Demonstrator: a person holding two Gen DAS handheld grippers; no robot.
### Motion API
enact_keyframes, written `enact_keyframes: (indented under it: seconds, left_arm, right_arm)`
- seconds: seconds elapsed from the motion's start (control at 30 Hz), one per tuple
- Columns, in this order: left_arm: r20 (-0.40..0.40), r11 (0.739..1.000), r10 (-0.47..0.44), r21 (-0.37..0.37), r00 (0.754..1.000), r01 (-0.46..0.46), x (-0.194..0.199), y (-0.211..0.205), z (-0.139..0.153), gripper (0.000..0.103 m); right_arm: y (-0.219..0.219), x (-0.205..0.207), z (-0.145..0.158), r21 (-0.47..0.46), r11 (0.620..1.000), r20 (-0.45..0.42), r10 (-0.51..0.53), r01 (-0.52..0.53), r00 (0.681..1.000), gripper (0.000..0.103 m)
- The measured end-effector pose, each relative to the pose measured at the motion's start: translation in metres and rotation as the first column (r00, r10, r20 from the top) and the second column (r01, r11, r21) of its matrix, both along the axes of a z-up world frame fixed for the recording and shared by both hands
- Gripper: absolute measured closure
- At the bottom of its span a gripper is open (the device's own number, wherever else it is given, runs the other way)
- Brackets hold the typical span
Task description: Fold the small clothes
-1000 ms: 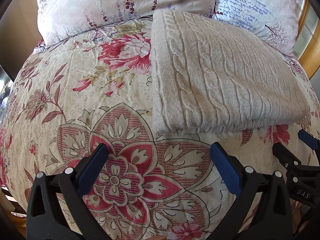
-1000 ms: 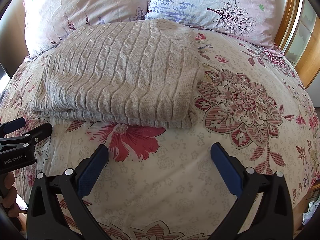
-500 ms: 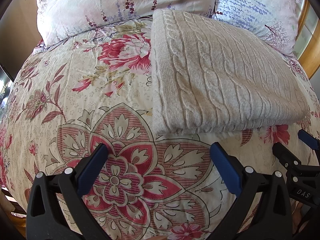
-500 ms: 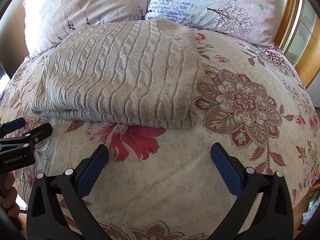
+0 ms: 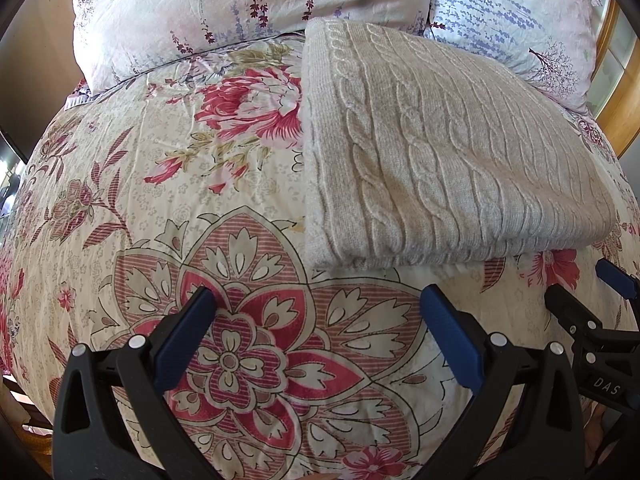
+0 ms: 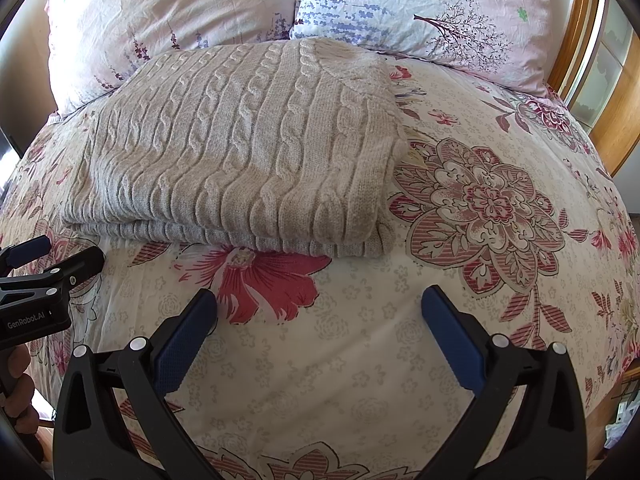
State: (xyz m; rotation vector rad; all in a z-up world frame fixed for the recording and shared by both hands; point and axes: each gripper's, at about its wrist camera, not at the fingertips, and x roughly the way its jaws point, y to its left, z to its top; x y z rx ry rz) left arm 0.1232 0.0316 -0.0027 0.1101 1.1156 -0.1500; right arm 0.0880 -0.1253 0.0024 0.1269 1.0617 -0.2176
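A beige cable-knit sweater lies folded into a neat rectangle on the floral bedspread, its folded edge toward me. In the right wrist view the same sweater fills the upper left. My left gripper hovers open over the bedspread, just short of the sweater's near left corner, holding nothing. My right gripper is open too, a short way in front of the sweater's near right edge, empty. Each gripper shows at the edge of the other's view: right gripper, left gripper.
Two floral pillows lean at the head of the bed behind the sweater. A wooden headboard frame runs along the right. A hand holds the left gripper at the lower left. Bare bedspread lies right of the sweater.
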Motion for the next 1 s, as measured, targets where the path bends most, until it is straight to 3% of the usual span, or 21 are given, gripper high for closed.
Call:
enact_keyframes:
  seconds: [1.0]
  left_arm:
    - [-0.004,1.0,-0.004,0.0,1.0,0.004,0.0014,0.0,0.0001,0.002]
  right_arm:
    - [-0.0007,0.0008,0.0001,0.0,1.0,-0.001,0.004,-0.004,1.0,0.001]
